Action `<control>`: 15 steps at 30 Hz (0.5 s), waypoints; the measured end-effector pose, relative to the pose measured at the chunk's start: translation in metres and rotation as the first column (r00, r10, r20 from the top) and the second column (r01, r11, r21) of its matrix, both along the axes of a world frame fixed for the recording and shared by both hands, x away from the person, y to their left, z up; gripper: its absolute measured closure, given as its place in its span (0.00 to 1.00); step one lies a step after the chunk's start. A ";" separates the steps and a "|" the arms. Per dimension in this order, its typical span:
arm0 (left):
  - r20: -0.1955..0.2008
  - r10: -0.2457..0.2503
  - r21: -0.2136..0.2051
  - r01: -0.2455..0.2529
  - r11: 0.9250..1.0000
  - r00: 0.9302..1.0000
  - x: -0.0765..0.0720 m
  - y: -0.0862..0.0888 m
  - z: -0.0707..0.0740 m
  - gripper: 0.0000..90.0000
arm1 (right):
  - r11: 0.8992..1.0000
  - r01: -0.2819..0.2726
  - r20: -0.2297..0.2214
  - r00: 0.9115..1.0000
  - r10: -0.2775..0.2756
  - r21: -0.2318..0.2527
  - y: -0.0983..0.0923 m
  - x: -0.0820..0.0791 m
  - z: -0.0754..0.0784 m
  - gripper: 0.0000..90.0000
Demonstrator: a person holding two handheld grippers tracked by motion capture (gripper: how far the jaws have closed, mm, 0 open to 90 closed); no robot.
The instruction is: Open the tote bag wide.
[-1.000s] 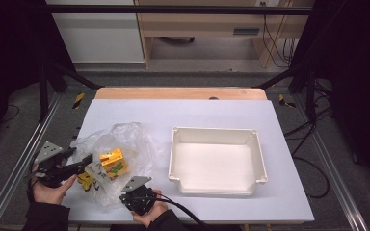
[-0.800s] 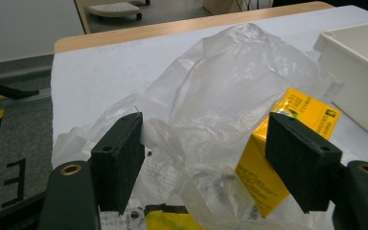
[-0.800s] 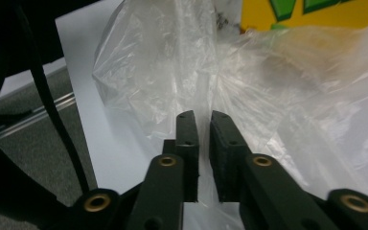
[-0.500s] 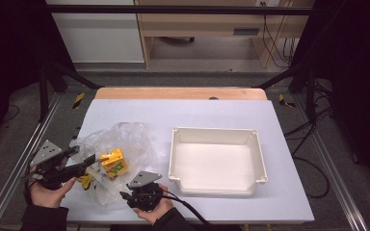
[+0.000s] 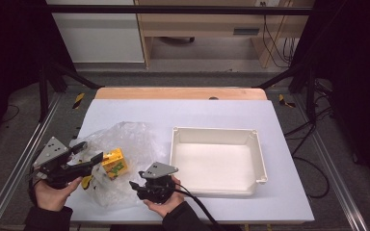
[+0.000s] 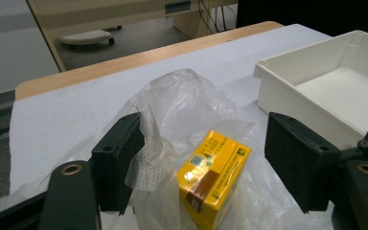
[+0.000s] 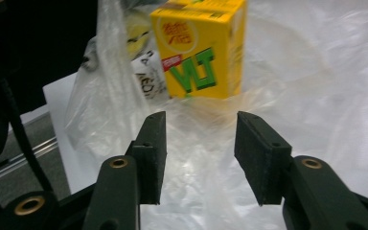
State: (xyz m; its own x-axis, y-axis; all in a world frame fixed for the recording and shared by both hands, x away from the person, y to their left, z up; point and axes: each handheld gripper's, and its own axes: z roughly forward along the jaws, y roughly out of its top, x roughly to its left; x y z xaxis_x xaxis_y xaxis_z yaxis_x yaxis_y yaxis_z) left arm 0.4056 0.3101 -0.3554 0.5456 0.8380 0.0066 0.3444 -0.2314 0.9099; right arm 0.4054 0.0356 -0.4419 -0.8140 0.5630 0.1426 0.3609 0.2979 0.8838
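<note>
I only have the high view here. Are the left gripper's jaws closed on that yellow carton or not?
Observer: Not closed. In the left gripper view the left gripper stands wide open, the carton between its jaws, touching neither.
Operator: What about the bag?
Observer: A fold of the plastic bag lies against one jaw of that gripper.
Operator: And the right one?
Observer: The right gripper is open too, pointed at the carton's face with green letters, thin plastic between its jaws.
</note>
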 end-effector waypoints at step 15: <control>-0.066 -0.074 0.050 0.078 0.996 0.995 0.016 -0.022 -0.013 0.33 | 0.991 0.130 0.046 0.991 -0.129 -0.025 -0.059 0.012 0.030 0.42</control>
